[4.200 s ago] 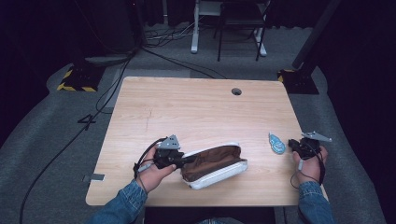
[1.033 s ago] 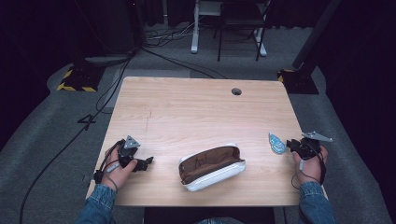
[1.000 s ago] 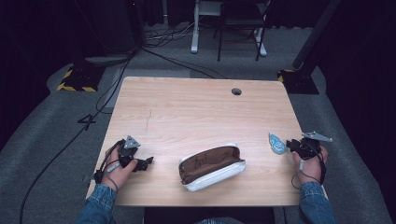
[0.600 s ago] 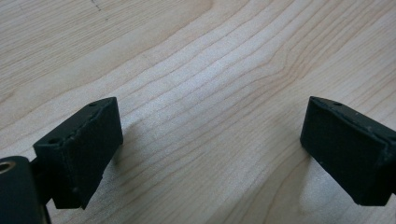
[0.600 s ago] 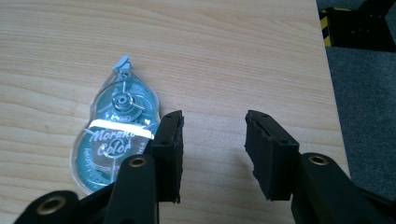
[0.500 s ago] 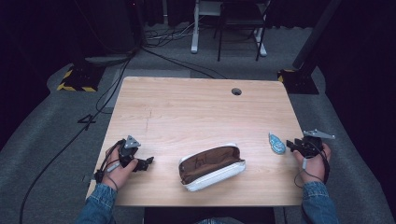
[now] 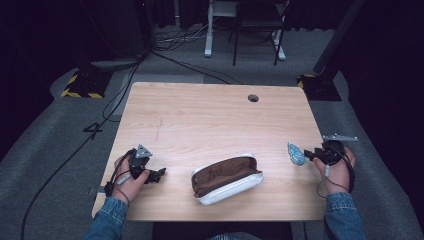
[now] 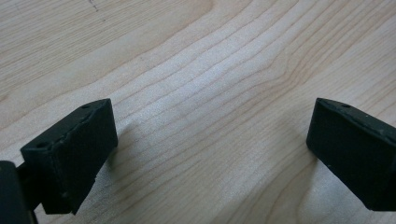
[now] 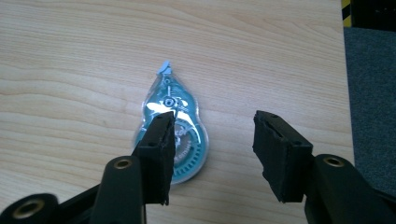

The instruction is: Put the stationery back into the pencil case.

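Open brown pouch (image 7: 226, 178) lying mid-table, teal tape dispenser (image 7: 296, 153) right

high view looks down on the table (image 7: 210, 120) from above; both gripper views skim its wood closely.

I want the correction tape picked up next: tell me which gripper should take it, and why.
Right. The right gripper is open right at the correction tape, one jaw overlapping it. The left gripper is open over bare wood, with the pouch lying between it and the tape.
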Demonstrator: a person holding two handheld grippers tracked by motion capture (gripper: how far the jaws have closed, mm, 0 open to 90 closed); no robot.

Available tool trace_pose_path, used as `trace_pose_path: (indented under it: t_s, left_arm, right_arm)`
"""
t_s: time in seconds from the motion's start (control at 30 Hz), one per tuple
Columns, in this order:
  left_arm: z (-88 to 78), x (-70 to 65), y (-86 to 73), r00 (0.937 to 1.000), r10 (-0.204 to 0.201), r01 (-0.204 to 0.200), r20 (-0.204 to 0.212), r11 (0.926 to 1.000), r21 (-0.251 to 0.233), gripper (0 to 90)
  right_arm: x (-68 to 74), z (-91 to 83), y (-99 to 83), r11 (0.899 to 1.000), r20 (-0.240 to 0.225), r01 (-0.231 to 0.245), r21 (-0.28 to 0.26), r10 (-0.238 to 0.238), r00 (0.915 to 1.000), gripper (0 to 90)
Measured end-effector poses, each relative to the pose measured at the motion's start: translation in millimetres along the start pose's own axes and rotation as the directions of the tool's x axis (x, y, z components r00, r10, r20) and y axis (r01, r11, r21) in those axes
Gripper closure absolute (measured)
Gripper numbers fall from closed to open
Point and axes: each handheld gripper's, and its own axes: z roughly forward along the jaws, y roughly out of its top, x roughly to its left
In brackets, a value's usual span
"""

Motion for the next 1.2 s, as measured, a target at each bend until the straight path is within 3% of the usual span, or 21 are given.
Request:
trace_pose_path:
  t_s: [0.1,0.33,0.73,1.2]
  left_arm:
    - [-0.1,-0.4,-0.1,1.0000,-0.003,0.003,-0.002,1.0000,0.000,2.1]
    - [0.1,-1.1,0.1,0.9999,-0.007,0.007,-0.007,1.0000,0.000,2.0]
    - [0.0,-1.5,0.0,0.9999,-0.010,0.010,-0.009,0.9999,0.002,1.9]
    - [-0.2,-1.8,-0.1,0.9999,-0.013,0.013,-0.011,0.9999,0.002,2.1]
  right_arm:
    - [3.9,0.9,2.7,0.998,-0.011,-0.006,0.059,0.006,0.9999,40.5]
    - [11.8,8.3,10.0,0.995,-0.024,0.040,0.094,-0.038,0.9990,32.4]
    - [19.1,24.1,14.9,0.990,-0.047,0.055,0.132,-0.049,0.9977,33.3]
    - [20.8,38.5,8.3,0.983,-0.056,0.059,0.175,-0.050,0.9972,35.2]
